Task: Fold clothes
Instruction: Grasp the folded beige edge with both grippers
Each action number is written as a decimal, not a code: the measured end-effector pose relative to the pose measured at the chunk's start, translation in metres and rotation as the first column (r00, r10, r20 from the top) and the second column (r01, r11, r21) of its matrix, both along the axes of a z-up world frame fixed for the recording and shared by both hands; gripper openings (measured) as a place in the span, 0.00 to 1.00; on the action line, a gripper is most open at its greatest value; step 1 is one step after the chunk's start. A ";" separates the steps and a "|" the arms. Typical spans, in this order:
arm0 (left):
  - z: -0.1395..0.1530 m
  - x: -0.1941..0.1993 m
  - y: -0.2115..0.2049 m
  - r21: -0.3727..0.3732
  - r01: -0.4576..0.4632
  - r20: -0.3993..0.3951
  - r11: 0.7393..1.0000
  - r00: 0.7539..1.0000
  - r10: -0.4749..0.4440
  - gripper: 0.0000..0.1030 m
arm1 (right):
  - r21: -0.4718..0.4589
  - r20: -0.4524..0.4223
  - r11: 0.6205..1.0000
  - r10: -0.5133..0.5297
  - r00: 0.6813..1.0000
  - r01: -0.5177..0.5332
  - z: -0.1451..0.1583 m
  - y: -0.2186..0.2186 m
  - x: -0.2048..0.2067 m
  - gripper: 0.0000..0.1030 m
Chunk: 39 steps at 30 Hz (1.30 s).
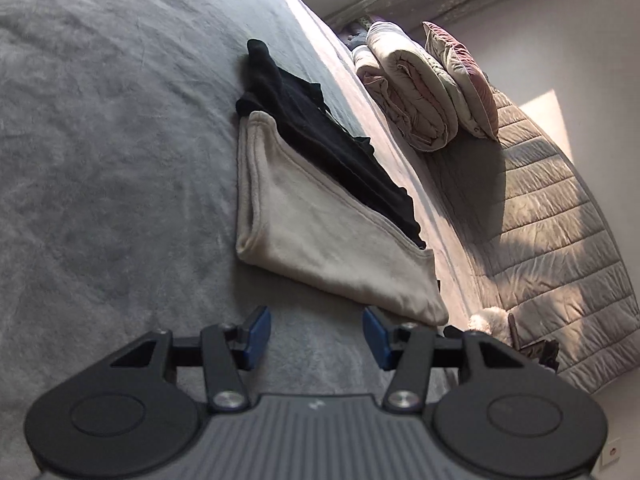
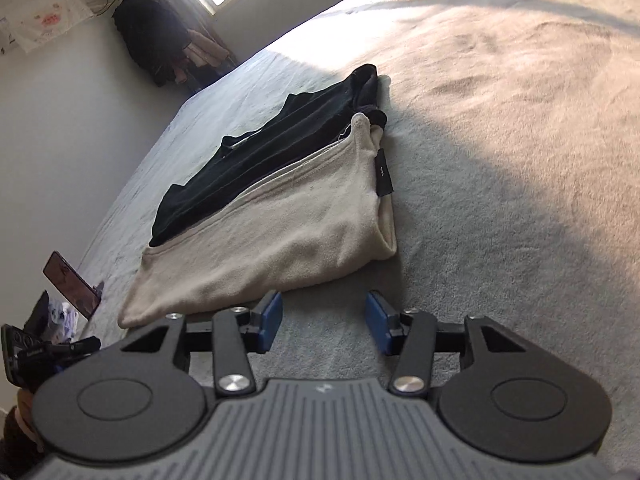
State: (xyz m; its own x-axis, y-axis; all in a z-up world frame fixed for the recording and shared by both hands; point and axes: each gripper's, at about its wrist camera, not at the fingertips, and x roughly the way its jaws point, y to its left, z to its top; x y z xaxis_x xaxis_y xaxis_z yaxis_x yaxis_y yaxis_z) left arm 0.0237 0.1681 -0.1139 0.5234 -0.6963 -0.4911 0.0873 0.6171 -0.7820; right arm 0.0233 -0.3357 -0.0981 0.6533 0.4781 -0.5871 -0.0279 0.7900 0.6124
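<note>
A folded beige fleece garment (image 1: pixel 316 232) lies on the grey bed cover (image 1: pixel 100 160), with a black garment (image 1: pixel 320 136) lying partly under its far side. My left gripper (image 1: pixel 316 336) hovers open just short of the beige garment's near corner, nothing between its blue pads (image 1: pixel 256 334). In the right wrist view the same beige garment (image 2: pixel 288 232) and black garment (image 2: pixel 272 148) lie ahead on the bed cover (image 2: pixel 500 200). My right gripper (image 2: pixel 324 322) is open and empty, just short of the beige garment's near edge. A black label (image 2: pixel 383 174) shows on the beige garment.
A rolled quilt (image 1: pixel 412 92) and a pillow (image 1: pixel 464 80) rest on a quilted mat (image 1: pixel 560 240) beyond the bed's edge. Dark clothes (image 2: pixel 152 36) hang near the window. A phone (image 2: pixel 70 284) stands propped at the bed's left edge, and the other gripper (image 2: pixel 44 354) shows beside it.
</note>
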 end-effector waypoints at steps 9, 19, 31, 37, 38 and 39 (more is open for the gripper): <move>-0.017 0.009 -0.024 -0.110 -0.301 -0.031 0.947 0.954 0.299 0.49 | 0.280 -0.067 0.936 -0.202 0.977 0.213 -0.021 -0.013 0.022 0.42; -0.021 0.016 -0.025 -0.125 -0.500 -0.160 0.857 0.862 0.480 0.07 | 0.413 -0.204 0.822 -0.337 0.919 0.393 -0.030 -0.021 0.020 0.11; 0.002 -0.016 -0.009 -0.179 -0.617 -0.278 0.766 0.779 0.562 0.06 | 0.446 -0.231 0.770 -0.393 0.890 0.456 0.010 -0.021 -0.013 0.10; 0.012 -0.055 -0.006 -0.181 -0.605 -0.283 0.776 0.787 0.547 0.06 | 0.473 -0.279 0.744 -0.382 0.881 0.473 0.005 -0.030 -0.047 0.10; 0.013 -0.062 -0.005 -0.180 -0.601 -0.284 0.779 0.790 0.544 0.06 | 0.477 -0.287 0.740 -0.380 0.879 0.475 0.004 -0.031 -0.053 0.10; 0.014 -0.069 -0.005 -0.179 -0.597 -0.284 0.782 0.793 0.540 0.06 | 0.479 -0.293 0.736 -0.380 0.878 0.478 0.004 -0.033 -0.060 0.10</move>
